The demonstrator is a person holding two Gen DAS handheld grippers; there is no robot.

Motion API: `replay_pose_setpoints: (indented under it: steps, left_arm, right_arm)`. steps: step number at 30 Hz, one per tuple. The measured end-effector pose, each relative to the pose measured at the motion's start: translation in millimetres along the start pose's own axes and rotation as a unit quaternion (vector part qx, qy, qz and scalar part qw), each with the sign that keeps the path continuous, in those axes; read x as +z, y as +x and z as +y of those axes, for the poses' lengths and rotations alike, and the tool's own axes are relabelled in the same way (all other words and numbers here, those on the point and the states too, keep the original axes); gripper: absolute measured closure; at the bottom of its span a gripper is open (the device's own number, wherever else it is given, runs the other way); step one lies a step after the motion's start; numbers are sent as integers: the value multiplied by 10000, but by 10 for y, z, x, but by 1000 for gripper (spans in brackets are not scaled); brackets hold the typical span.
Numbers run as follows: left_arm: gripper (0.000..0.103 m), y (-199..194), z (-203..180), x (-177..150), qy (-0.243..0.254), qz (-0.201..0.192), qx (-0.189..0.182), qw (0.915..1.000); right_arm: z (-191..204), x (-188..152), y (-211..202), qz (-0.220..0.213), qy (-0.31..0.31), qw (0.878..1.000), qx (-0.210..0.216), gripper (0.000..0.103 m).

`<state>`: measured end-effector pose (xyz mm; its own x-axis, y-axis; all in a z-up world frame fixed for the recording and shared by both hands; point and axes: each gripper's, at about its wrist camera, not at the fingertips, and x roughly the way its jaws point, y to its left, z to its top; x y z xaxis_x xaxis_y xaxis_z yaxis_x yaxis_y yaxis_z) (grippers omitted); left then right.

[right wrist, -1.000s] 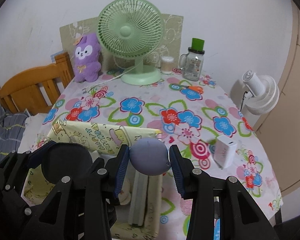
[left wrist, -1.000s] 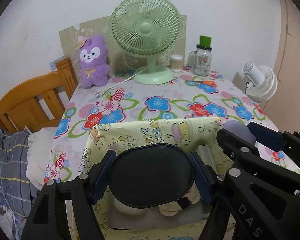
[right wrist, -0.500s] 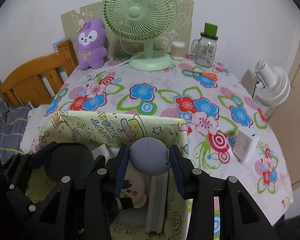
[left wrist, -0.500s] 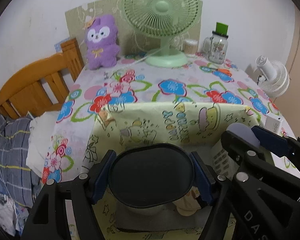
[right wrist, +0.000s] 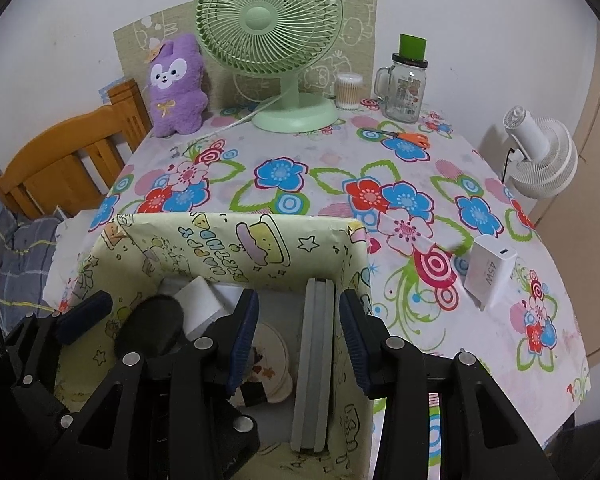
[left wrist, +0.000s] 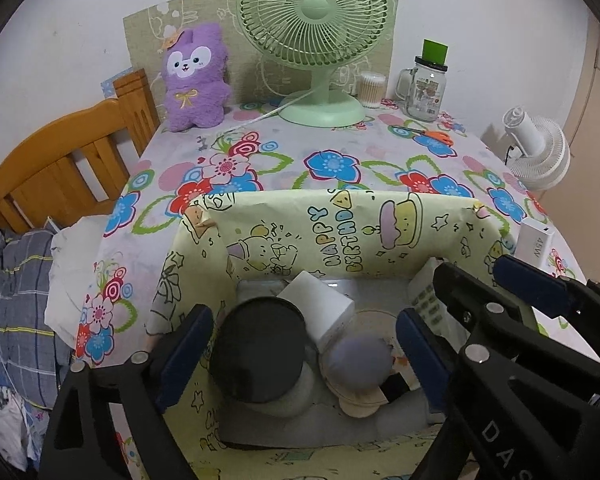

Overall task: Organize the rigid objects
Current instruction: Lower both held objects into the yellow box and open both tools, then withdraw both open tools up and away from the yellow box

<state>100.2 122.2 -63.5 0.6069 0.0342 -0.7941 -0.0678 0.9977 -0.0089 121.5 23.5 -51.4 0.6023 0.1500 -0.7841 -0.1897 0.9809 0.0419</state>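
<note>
A yellow birthday-paper box point(left wrist: 340, 204) stands at the table's near edge, both grippers over it. My left gripper point(left wrist: 302, 352) is opening. A black oval disc point(left wrist: 260, 348) lies loose below and between its jaws, clear of the pads, against a white block point(left wrist: 320, 304). A blurred grey-purple ball point(left wrist: 358, 360) is inside the box over a round cream piece. My right gripper point(right wrist: 298, 332) stands open and holds nothing. Beyond it a flat grey slab point(right wrist: 314, 360) stands on edge by the box's point(right wrist: 236, 220) right wall.
A white charger point(right wrist: 490, 272) lies on the flowered tablecloth right of the box. Farther back stand a green fan point(right wrist: 268, 20), purple plush point(right wrist: 176, 84), glass jar point(right wrist: 406, 84) and orange scissors point(right wrist: 408, 138). A white fan point(right wrist: 540, 156) and wooden bed frame point(right wrist: 60, 160) flank the table.
The left jaws widened and the black disc dropped out of them into the box. The grey-purple ball left the right gripper's pads and is now inside the box.
</note>
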Motion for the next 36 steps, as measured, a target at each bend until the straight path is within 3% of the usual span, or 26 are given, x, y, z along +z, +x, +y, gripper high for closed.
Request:
replay_pose_setpoints:
  steps: [9, 12, 27, 36]
  left_arm:
    - [5, -167, -49, -45, -23, -119, 61, 9999]
    - [5, -235, -68, -57, -30, -198, 61, 9998]
    - [3, -530, -272, -151, 102, -501, 37, 9987]
    - [3, -672, -439, -165, 245, -633, -47, 9977]
  right_arm:
    - [-31, -66, -179, -102, -7, 9998, 146, 52]
    - [-43, -82, -257, -178, -10, 9998, 71, 39]
    - [-225, -192, -597, -495, 51, 9988, -39, 22]
    - [-370, -247, -778, -643, 138, 9978, -89, 21]
